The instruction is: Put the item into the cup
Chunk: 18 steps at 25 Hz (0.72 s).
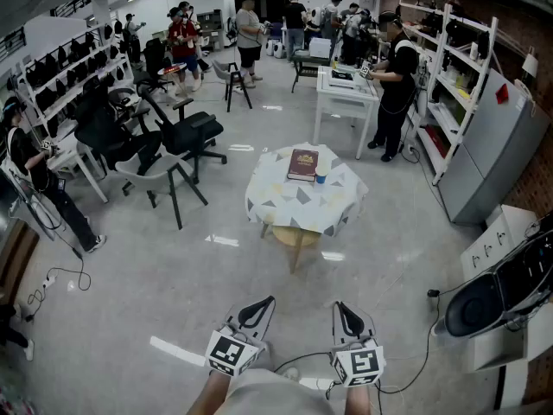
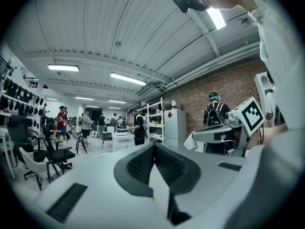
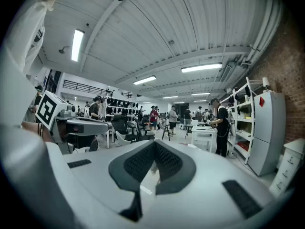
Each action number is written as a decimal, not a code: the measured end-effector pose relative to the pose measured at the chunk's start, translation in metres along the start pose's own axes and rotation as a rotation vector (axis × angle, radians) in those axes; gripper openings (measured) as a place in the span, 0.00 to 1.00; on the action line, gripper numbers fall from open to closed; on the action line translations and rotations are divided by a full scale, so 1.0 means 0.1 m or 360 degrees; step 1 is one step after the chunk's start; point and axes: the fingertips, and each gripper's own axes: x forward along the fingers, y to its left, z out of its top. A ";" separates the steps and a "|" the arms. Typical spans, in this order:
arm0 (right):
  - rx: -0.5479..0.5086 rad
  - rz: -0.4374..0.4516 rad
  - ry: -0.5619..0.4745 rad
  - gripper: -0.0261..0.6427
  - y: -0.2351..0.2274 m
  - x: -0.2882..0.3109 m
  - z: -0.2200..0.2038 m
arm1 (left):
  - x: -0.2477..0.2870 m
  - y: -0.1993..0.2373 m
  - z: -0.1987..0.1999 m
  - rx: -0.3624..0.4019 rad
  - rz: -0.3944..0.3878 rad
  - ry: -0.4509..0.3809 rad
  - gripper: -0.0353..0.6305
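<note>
A small round table (image 1: 294,207) with a patterned cloth stands in the middle of the floor, well ahead of me. On it lie a dark red book (image 1: 302,163) and, right of it, a small cup (image 1: 320,176); no other item can be made out there. My left gripper (image 1: 263,303) and right gripper (image 1: 341,308) are held low and close to my body, side by side, far from the table. In the left gripper view the left gripper (image 2: 155,146) has its jaws touching with nothing between them. The right gripper (image 3: 154,143) looks the same in its own view.
Black office chairs (image 1: 186,137) stand left of the table, a white desk (image 1: 346,98) behind it. Shelves and a grey fridge (image 1: 488,150) line the right wall. A black device (image 1: 497,292) and floor cables (image 1: 415,366) lie at my right. Several people stand around.
</note>
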 end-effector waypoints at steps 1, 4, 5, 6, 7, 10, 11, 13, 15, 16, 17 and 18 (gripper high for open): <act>0.0018 0.0004 -0.0016 0.05 -0.01 0.00 0.01 | 0.02 -0.02 0.00 -0.0001 -0.0004 -0.0002 0.07; 0.0043 0.0017 -0.0051 0.05 -0.06 0.02 0.05 | 0.09 -0.05 0.02 0.0005 -0.0009 -0.0009 0.07; 0.0038 0.0021 -0.0056 0.05 -0.08 0.03 0.06 | 0.12 -0.05 0.03 0.0008 -0.0007 -0.0012 0.07; 0.0033 0.0025 -0.0058 0.05 -0.09 0.05 0.07 | 0.14 -0.05 0.03 0.0011 -0.0004 -0.0014 0.07; 0.0030 0.0031 -0.0059 0.05 -0.11 0.07 0.07 | 0.16 -0.04 0.03 0.0015 0.0000 -0.0014 0.07; 0.0024 0.0047 -0.0059 0.05 -0.15 0.15 0.09 | 0.25 -0.02 0.02 0.0022 0.0010 -0.0014 0.07; 0.0023 0.0051 -0.0058 0.05 -0.17 0.18 0.09 | 0.28 -0.01 0.02 0.0020 0.0010 -0.0014 0.07; 0.0018 0.0060 -0.0053 0.05 -0.21 0.26 0.08 | 0.37 0.02 0.00 0.0015 0.0012 -0.0014 0.07; 0.0014 0.0069 -0.0046 0.05 -0.26 0.34 0.06 | 0.46 0.06 -0.04 0.0013 0.0014 -0.0007 0.07; 0.0012 0.0072 -0.0041 0.05 -0.28 0.39 0.04 | 0.50 0.08 -0.06 0.0014 0.0014 -0.0003 0.07; 0.0010 0.0074 -0.0036 0.05 -0.30 0.44 0.03 | 0.55 0.11 -0.07 0.0016 0.0012 -0.0002 0.07; 0.0008 0.0075 -0.0029 0.05 -0.32 0.49 0.03 | 0.60 0.15 -0.08 0.0017 0.0011 0.0000 0.07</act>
